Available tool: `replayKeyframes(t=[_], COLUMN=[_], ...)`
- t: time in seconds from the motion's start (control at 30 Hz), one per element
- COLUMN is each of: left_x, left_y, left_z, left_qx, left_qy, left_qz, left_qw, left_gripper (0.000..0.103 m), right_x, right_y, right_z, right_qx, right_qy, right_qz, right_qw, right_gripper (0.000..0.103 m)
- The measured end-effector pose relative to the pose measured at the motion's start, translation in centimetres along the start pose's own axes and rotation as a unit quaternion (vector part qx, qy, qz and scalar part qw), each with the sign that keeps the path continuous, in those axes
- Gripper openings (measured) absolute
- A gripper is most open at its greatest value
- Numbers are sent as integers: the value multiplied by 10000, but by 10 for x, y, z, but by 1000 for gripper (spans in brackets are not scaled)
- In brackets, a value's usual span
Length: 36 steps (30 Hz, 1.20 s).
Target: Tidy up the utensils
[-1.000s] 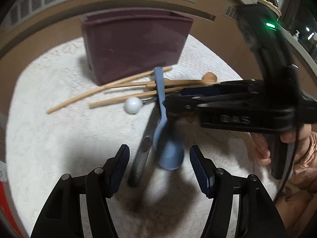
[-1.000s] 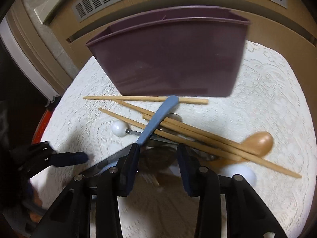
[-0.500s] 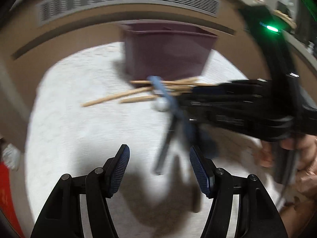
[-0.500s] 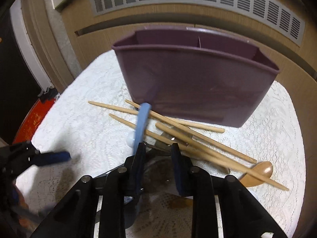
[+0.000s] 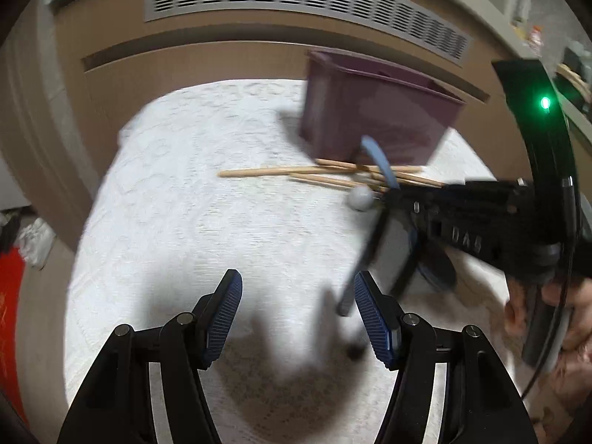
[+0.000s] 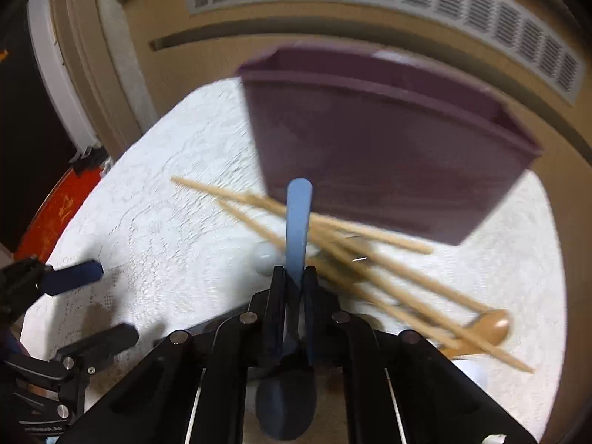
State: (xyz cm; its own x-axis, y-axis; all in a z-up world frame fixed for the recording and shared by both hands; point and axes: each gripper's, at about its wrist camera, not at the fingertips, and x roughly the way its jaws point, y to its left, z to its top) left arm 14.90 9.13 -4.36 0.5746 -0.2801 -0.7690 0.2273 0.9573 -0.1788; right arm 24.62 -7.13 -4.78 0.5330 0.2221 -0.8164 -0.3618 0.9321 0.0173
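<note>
The blue spoon (image 6: 298, 222) is clamped by the right gripper (image 6: 294, 277); it should be lifted straight, then carried to the far purple bin (image 6: 388, 155). The left gripper (image 5: 298, 307) is held wide, empty.

left tongs (image 5: 298, 318): black linkage arms, silver pivot screws, blue ribbed pads (image 5: 225, 314) | right tongs (image 6: 294, 285): black arms, silver pivot screws, dark blue pads; body carries raised lettering, green light on curved black bracket, thin black cable | person's hand (image 5: 555, 314): pink sleeve at wrist
</note>
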Motion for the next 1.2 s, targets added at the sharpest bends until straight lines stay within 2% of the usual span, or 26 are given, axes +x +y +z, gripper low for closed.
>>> replayKeyframes(t=[0.13, 0.27, 0.33, 0.47, 0.53, 0.63, 0.73, 0.93, 1.07, 1.2], left_x=[6, 13, 21, 37, 44, 52, 59, 69, 78, 83], left_y=[-19, -50, -71, -108, -123, -146, -160, -180, -201, -217], left_z=[6, 12, 13, 11, 9, 4, 1, 10, 10, 10], left_qx=[256, 913, 1350, 2133, 2479, 2967, 3227, 3209, 3468, 3521], left_qy=[160, 196, 330, 762, 979, 1248, 1454, 1647, 1616, 1605], left_qz=[-774, -969, -1018, -1198, -1232, -1347, -1364, -1631, -1604, -1470], left_qw=[9965, 9909, 9851, 9666, 9559, 9371, 9253, 9183, 9099, 9103], left_gripper=[64, 64, 63, 47, 43, 42, 42, 42, 42, 42], right_x=[-23, -37, -42, -48, -51, -55, -56, -52, -51, -53], right_y=[-39, -71, -86, -105, -112, -124, -127, -130, -130, -132], right_z=[-3, -11, -19, -38, -46, -54, -59, -60, -59, -60], right_qx=[314, 631, 770, 933, 990, 1084, 1118, 1174, 1161, 1157], right_qy=[-190, -225, -203, -173, -168, -162, -154, -143, -113, -108], right_qz=[-168, -266, -238, -240, -220, -180, -139, -13, 26, 49], right_qw=[9992, 9974, 9965, 9952, 9947, 9938, 9935, 9930, 9932, 9932], right_gripper=[8, 8, 8, 8, 8, 8, 8, 8, 8, 8])
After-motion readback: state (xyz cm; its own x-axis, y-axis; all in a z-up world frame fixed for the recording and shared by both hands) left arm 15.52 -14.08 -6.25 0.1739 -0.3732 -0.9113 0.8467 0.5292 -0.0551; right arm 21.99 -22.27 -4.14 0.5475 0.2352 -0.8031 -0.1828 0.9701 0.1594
